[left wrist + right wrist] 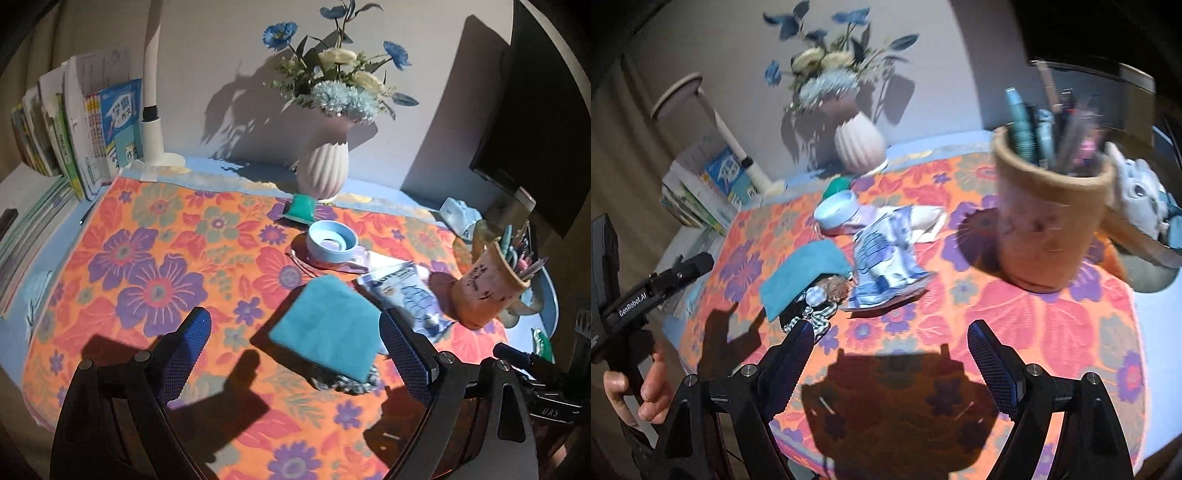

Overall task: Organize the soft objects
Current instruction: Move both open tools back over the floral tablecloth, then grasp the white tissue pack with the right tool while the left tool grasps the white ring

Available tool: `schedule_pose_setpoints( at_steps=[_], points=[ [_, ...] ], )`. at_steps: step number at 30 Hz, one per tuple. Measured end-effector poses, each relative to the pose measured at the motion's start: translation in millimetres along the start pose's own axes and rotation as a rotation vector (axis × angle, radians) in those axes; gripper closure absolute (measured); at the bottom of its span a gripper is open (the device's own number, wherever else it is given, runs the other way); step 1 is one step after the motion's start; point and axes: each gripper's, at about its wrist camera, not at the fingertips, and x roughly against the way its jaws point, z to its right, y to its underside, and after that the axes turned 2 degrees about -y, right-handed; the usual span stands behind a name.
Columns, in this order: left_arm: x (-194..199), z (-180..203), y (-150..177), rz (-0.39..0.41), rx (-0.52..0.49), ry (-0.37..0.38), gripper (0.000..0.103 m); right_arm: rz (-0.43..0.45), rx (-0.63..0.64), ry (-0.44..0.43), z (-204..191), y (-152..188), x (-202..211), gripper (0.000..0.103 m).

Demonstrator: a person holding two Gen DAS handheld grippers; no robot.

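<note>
While both tools hang spread wide and grip nothing, the left gripper [295,354] frames the folded teal cloth [327,326] just ahead of its fingertips — lying atop a checked fabric bundle [816,306]. Ahead-left of the right gripper [890,347] sits that same pile, with the pen cup [1049,221] ahead-right.

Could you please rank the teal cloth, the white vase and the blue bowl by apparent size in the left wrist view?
1. teal cloth, nearest the camera, which inflates it
2. white vase
3. blue bowl, clearly smallest
</note>
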Motion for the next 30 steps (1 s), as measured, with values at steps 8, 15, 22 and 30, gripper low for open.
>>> schedule_pose_setpoints(
  at_steps=[8, 15, 22, 30],
  points=[
    [-52.4, 25.0, -26.4, -0.032, -0.175, -0.004, 0.011, 0.023, 0.069, 0.123, -21.5, -20.1, -32.3, 0.019],
    [-122.1, 43.9, -47.7, -0.097, -0.249, 0.018, 0.011, 0.015, 0.118, 0.204, -24.0, -35.4, -62.4, 0.019],
    [-156.5, 55.0, -52.6, -0.107, -0.255, 0.04, 0.011, -0.04, 0.152, 0.194, -25.6, -38.3, -94.3, 0.019],
    [-175.4, 56.2, -53.0, -0.129, -0.227, 0.056, 0.04, -0.048, 0.161, 0.217, -17.8, -39.7, -111.8, 0.019]
  ],
)
